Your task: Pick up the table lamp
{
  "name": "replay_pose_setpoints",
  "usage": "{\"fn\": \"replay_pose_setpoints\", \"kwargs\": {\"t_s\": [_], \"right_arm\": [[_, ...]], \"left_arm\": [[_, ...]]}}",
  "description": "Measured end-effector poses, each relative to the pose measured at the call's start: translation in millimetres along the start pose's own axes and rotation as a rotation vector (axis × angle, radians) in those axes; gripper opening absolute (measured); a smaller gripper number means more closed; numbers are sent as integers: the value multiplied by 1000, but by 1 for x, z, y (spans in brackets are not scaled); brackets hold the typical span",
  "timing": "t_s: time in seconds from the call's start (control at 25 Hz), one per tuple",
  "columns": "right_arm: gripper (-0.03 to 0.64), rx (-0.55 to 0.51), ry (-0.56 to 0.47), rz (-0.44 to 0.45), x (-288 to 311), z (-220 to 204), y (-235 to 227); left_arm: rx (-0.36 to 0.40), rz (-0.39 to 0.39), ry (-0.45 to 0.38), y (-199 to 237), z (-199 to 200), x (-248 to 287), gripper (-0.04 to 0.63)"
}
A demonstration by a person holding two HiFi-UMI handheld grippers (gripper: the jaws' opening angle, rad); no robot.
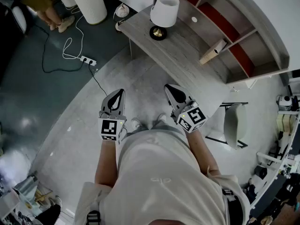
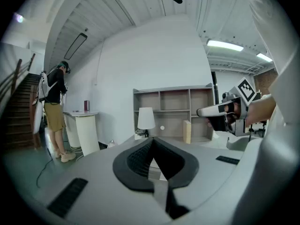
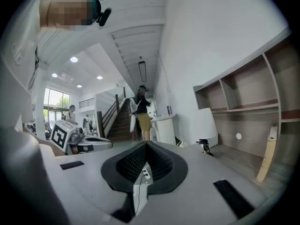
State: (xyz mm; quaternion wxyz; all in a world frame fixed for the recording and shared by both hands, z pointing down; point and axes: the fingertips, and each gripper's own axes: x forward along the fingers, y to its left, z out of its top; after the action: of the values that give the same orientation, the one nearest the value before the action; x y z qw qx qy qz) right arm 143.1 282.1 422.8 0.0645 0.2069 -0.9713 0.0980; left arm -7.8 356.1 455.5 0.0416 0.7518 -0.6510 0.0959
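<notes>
The table lamp [image 1: 163, 14], with a white shade and a dark round base, stands upright near the left end of a grey wooden desk [image 1: 187, 60]. It shows small and far off as the lamp [image 2: 146, 120] in the left gripper view and as the lamp [image 3: 203, 128] in the right gripper view. My left gripper [image 1: 120, 92] and right gripper [image 1: 168, 88] are held side by side in front of my body, well short of the desk. Both are shut with nothing between their jaws.
A wooden shelf unit [image 1: 243, 32] stands on the desk behind the lamp, with a cardboard tube [image 1: 212, 51] leaning in it. A white pedestal [image 1: 89, 1], a power strip with cable [image 1: 87, 60] and a stool [image 1: 234, 124] are on the floor. A person [image 2: 55, 108] stands at far left.
</notes>
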Motion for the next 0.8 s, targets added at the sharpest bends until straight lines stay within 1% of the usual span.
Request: {"fn": "replay_pose_setpoints", "kwargs": {"t_s": [0.2, 0.36, 0.48, 0.64, 0.8], "right_arm": [[29, -8, 6, -6, 12, -3, 19], [29, -14, 10, -8, 20, -5, 32], [29, -26, -1, -1, 27, -3, 42], [31, 18, 13, -23, 31, -12, 35], [31, 59, 9, -38, 43, -14, 16]], "left_arm": [[-29, -33, -16, 12, -4, -13, 14], [-10, -33, -1, 23, -15, -21, 14], [-13, -32, 3, 33, -20, -24, 14], [-18, -29, 37, 40, -31, -21, 14], [-1, -12, 51, 48, -33, -10, 14]]}}
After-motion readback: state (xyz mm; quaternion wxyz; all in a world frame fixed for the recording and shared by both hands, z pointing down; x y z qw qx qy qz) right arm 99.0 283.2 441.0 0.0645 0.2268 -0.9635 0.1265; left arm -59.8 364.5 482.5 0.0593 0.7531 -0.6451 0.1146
